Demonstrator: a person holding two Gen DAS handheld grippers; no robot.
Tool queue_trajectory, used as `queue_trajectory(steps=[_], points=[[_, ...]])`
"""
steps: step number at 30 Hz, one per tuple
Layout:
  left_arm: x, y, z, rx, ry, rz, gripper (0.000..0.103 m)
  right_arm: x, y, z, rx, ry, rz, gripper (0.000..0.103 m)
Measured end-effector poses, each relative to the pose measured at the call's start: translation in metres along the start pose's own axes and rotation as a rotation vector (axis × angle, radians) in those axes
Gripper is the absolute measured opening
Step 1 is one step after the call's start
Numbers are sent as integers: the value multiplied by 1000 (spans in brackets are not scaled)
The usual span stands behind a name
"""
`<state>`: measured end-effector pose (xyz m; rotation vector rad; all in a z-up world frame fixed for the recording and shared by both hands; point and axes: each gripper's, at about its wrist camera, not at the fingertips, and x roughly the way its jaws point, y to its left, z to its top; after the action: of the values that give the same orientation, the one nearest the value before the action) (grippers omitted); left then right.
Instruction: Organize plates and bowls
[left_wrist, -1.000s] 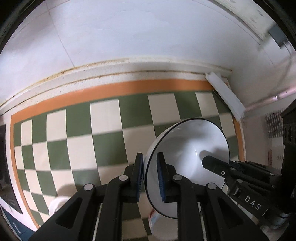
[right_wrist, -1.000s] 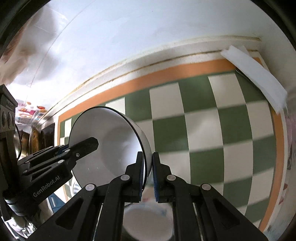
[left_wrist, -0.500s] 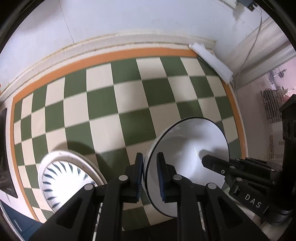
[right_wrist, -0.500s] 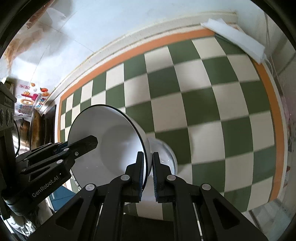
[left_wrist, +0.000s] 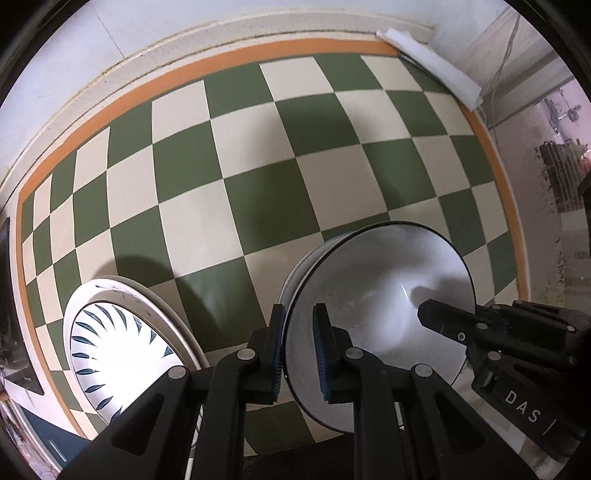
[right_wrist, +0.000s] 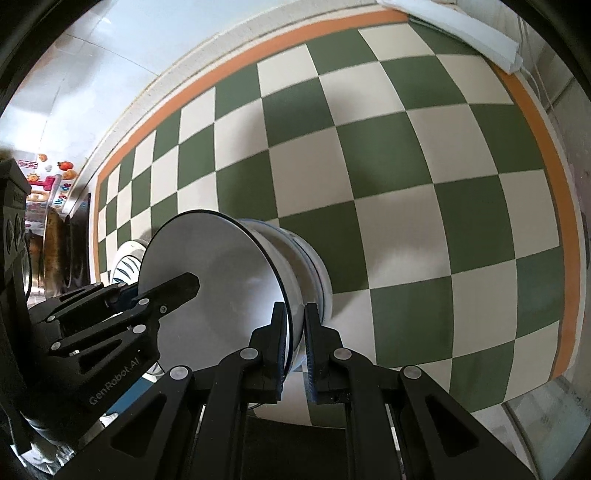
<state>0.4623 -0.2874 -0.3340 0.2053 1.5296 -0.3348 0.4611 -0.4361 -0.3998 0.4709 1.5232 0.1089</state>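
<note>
Cloth, checked green and cream with an orange border, covers the table in both views; a folded white towel lies at its far corner toward 1 o'clock in the left view, against the white wall, with a thin cable hanging just beside it; bright stickers show at 9 o'clock in the right view; nothing stands between the tongs and the cloth.

A plate with dark blue leaf strokes sits on the cloth at 8 o'clock in the left view, stacked on a wider cream plate whose rim shows around it; the right view catches only a sliver of it behind the bowl; nothing lies in it.

The white bowl with a thin dark rim is held over a stack of like bowls at the near edge of the cloth; whether it has seated into the one below I cannot tell; its inside is bare apart from a faint smear.

The left gripper pinches the bowl's rim at 6 o'clock in its own view, one blue pad inside and one outside; the right gripper pinches the opposite rim likewise, fingers pressed nearly together on the thin wall; each tong appears in the other's view, reaching into the bowl.
</note>
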Motion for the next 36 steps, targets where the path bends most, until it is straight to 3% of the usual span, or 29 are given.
queue_trajectory(steps=[8, 18, 28, 36], points=[[3, 0, 1, 16, 7, 40, 13, 6, 1, 5, 9, 32, 1, 12], [9, 2, -1, -8, 21, 36, 13, 3, 0, 10, 11, 26, 5, 12], [-6, -2, -5, 6, -17, 43, 13, -1, -3, 5, 13, 11, 0, 15], [-54, -4, -28, 49, -116, 44, 14, -35, 5, -20, -17, -71, -28, 15]])
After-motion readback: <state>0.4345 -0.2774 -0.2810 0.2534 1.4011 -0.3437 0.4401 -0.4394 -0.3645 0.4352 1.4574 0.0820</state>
